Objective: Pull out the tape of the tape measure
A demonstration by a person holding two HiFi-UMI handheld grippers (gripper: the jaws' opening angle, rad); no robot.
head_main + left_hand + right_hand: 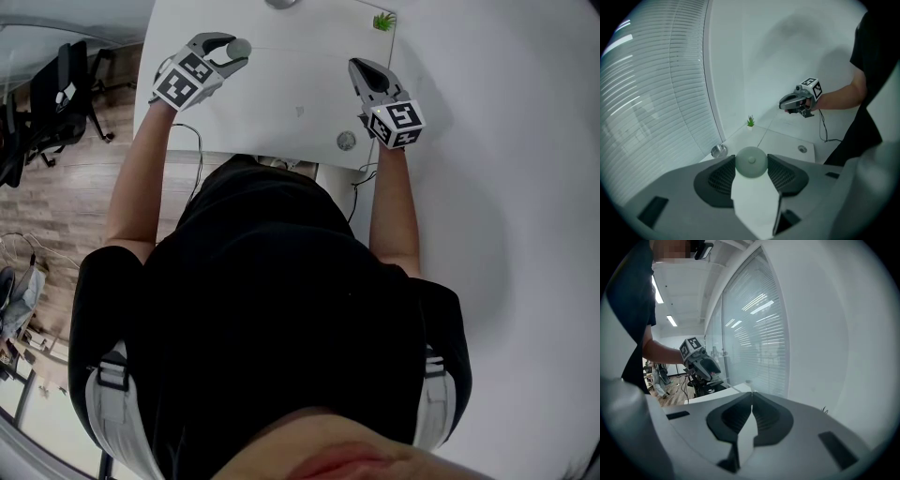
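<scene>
**Head view.** Office chairs (52,89) stand on the wood floor at the left edge, and the white table (281,94) fills the upper centre. At upper left, the left gripper (237,51) grasps the round grey-green tape measure (240,45), with one jaw on each side of its case. A round cable port (346,141) sits near the table's lower right corner. A small green plant (383,21) stands at its upper right corner. At upper right, the right gripper (357,66) points toward the top of the frame.

**Left gripper view.** Window blinds (651,93) fill the left. A metal bowl (718,150) lies on the table left of centre. At lower centre, both ribbed pads touch the case.

**Right gripper view.** The other gripper shows at left, in front of the blinds. From it a thin pale strip, apparently the tape (736,387), runs right to the jaw tips at centre. The jaws are clenched together there.
</scene>
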